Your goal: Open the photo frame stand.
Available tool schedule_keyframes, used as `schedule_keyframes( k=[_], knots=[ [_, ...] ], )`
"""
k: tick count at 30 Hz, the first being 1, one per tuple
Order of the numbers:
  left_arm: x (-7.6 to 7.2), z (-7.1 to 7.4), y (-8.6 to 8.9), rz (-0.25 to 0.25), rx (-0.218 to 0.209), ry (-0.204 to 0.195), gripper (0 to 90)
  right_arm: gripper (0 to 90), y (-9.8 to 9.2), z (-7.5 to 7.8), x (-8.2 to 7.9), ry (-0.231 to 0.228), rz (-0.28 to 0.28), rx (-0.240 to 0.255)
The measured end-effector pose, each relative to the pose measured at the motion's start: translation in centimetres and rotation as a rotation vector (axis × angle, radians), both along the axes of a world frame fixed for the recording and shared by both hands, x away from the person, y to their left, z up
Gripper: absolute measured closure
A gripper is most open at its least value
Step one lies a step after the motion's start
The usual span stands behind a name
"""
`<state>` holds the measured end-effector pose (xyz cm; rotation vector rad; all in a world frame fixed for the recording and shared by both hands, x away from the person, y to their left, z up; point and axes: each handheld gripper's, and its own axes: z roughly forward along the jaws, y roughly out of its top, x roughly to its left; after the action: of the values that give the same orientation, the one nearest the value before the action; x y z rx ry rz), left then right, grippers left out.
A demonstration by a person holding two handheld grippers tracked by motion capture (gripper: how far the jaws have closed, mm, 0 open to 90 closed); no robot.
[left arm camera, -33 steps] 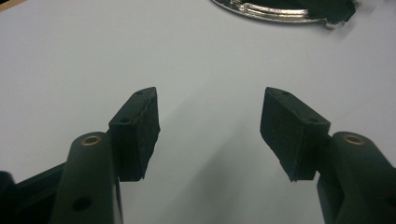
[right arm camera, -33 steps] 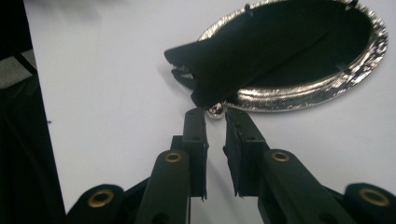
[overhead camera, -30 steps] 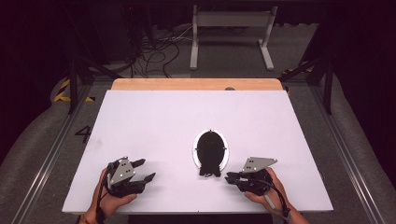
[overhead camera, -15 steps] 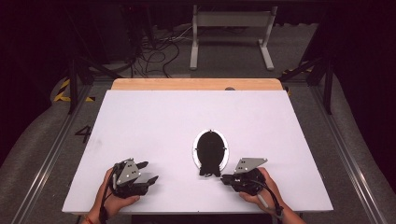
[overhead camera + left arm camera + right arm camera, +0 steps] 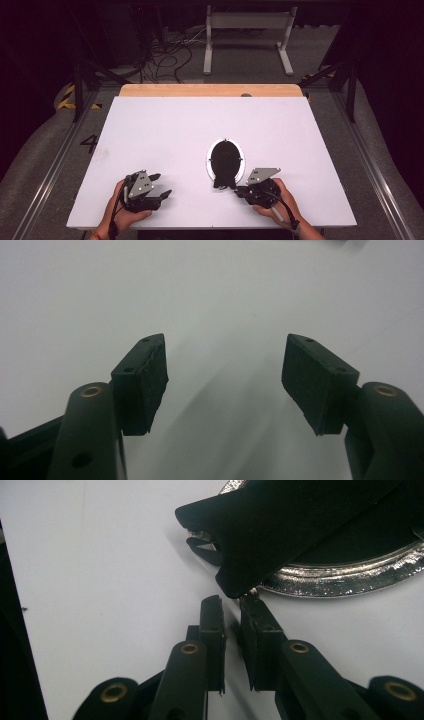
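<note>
Both hands sit lower-frame than before. Right gripper (image 5: 231,607) nearly closed, pinching nothing — at the black cloth (image 5: 295,525) (soft, light; grip its edge) on the silver dish (image 5: 350,582), centre-right. Left gripper (image 5: 225,375) jaws apart, just opening, empty.

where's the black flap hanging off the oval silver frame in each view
High view: the black flap sits at the near end of the oval silver frame, low centre, just left of the right gripper.
Right gripper view: it fills the upper middle, its tip just above the nearly closed jaws.
Left gripper view: not in it.
Shared landmark: the frame's shiny rim on the white table.
</note>
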<state>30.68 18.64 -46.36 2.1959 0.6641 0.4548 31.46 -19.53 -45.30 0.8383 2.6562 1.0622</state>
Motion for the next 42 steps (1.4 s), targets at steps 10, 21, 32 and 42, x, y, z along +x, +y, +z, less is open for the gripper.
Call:
schedule_keyframes(
  k=[10, 21, 32, 42],
  knots=[
    [0.2, -0.2, 0.1, 0.005, 0.014, 0.005, 30.4, 73.2, -0.8, -0.5, 0.9, 0.1, -0.018, 0.135],
    [0.3, -0.2, -0.1, 0.012, 0.02, 0.014, 29.2, 59.6, -1.2, -0.6, 1.5, 0.185, -0.021, 0.26],
    [0.3, -0.6, -0.6, 0.012, 0.05, 0.03, 29.4, 59.5, -1.7, -0.7, 2.7, 0.268, -0.054, 0.339],
    [0.7, -0.4, -1.3, 0.04, 0.053, 0.026, 28.6, 57.6, -1.9, -1.0, 4.3, 0.356, -0.123, 0.398]
  ],
)
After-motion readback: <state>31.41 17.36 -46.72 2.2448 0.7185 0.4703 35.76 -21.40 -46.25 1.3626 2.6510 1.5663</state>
